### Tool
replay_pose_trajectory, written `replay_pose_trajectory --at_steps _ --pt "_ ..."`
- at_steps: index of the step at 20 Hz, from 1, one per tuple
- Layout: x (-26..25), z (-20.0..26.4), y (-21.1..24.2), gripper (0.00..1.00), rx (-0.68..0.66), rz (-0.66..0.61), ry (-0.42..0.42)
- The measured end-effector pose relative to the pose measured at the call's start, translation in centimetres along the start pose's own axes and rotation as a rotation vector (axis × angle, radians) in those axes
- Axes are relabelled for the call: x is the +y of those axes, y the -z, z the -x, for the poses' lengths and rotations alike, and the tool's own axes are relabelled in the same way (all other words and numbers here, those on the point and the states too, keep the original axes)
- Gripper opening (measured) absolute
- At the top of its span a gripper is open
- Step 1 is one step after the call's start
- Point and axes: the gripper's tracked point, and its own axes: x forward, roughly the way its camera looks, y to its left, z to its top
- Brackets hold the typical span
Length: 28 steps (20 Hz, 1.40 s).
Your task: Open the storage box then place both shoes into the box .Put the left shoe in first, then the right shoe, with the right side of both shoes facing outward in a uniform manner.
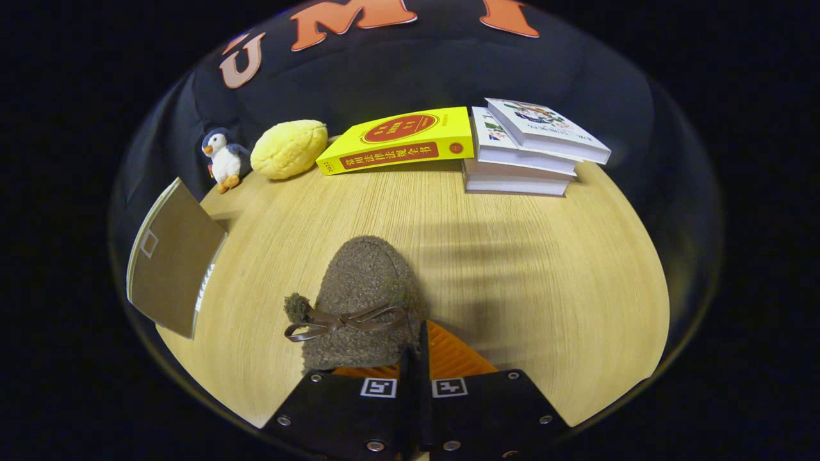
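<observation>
The round, wood-grained worktop (544,275) carries everything. At ten o'clock stands the storage box (173,259) — flat brown cardboard face, seemingly opened. At one o'clock a stack of books (525,150); at twelve a yellow book (400,141), a bun-shaped cushion (289,148) and a plush penguin (221,159). Just ahead, the fuzzy brown shoe (362,301) with its ribbon bow — the gripper (415,365) has its jaws pressed together on its rear edge, probably for carrying.

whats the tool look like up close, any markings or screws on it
The tool has two flat black plates angling apart like a wedge, each bearing a small square black-and-white marker near the inner edge. Round silver screws dot the plates. Its fingers sit pressed close together, with ridged inner faces.
</observation>
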Motion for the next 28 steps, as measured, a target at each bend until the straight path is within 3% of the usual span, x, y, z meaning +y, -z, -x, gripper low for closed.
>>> replay_pose_trajectory --at_steps 6,15,28 --pt "4.9 4.5 -4.4 0.05 -0.085 -0.028 0.001" --pt "18.3 10.0 -10.8 0.05 -0.179 0.017 -0.028" --pt "37.5 8.4 -10.8 0.05 -0.116 0.128 -0.121"
